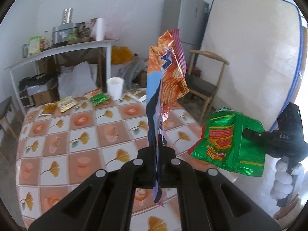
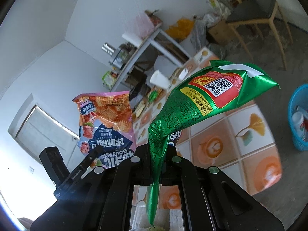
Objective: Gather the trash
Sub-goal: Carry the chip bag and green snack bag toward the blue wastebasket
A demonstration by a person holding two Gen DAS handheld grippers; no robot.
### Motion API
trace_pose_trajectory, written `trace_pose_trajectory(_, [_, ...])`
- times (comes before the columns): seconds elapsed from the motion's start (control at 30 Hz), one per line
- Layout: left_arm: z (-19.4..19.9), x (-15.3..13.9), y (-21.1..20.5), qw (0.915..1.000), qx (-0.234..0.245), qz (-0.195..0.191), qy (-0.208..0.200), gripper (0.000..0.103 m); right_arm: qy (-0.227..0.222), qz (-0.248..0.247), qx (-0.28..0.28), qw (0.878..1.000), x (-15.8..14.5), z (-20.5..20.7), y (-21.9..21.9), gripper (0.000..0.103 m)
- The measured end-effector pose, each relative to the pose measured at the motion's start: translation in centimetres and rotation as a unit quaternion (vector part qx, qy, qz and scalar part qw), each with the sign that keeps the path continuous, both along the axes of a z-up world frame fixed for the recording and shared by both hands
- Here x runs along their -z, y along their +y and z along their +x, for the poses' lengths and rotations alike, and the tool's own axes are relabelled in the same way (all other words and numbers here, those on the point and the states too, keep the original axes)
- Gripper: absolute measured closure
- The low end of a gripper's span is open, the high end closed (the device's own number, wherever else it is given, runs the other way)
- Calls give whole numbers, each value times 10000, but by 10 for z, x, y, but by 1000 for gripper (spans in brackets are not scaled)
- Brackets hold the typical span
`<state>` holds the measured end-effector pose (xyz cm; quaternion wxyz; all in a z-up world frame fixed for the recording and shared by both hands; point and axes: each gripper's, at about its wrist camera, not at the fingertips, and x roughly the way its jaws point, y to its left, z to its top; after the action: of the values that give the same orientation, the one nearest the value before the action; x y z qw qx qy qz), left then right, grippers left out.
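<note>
1. Trash here means empty snack wrappers, and two of them are already off the table (image 1: pixel 57 127): an orange chip bag (image 1: pixel 169 73) stands up out of the left gripper (image 1: pixel 156 154), and a green foil packet (image 2: pixel 207 100) curls out of the right gripper (image 2: pixel 156 152).
2. Both pairs of tongs are closed as tight as they go, each pinching only the thin flat edge of its wrapper, with nothing else between the fingers.
3. More wrappers lie in a row along the far edge of the table: a yellow packet (image 1: pixel 66 103), a small green packet (image 1: pixel 99 98), and others beside a white paper cup (image 1: pixel 115 88).
4. From the right gripper's view, a blue basket (image 2: pixel 298 119) sits on the floor just past the table's corner, with rubbish already in it; I'd judge that is where both wrappers belong.
5. To do this well, I'd keep both grips firm while carrying, since foil this slick could slide out of a narrow pinch.
6. Bring each wrapper well over the basket's mouth before letting go; light bags drift, so I'd release low, one hand at a time.
7. Keep the two wrappers apart so they don't snag.
</note>
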<state>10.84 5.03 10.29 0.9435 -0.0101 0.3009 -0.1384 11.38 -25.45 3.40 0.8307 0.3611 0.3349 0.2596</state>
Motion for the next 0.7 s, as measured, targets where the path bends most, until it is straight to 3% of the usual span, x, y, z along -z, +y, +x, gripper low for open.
trace_pose_trajectory(0.17, [15, -13, -34, 9978, 564, -346, 34, 103, -190, -106, 757, 9969, -11, -34, -50, 100])
trace_pose_trajectory(0.33, [39, -14, -88, 9885, 1274, -723, 367, 103, -160, -81, 1654, 9861, -7, -74, -112, 100])
trace_pose_trajectory(0.57, [76, 11, -185, 9669, 2077, -972, 1117, 103, 276, 147, 2563, 9661, 31, -110, -182, 100])
trace_pose_trajectory(0.7, [96, 37, -230, 9541, 2287, -1029, 1639, 103, 655, 681, 2741, 9570, 74, -104, -207, 100])
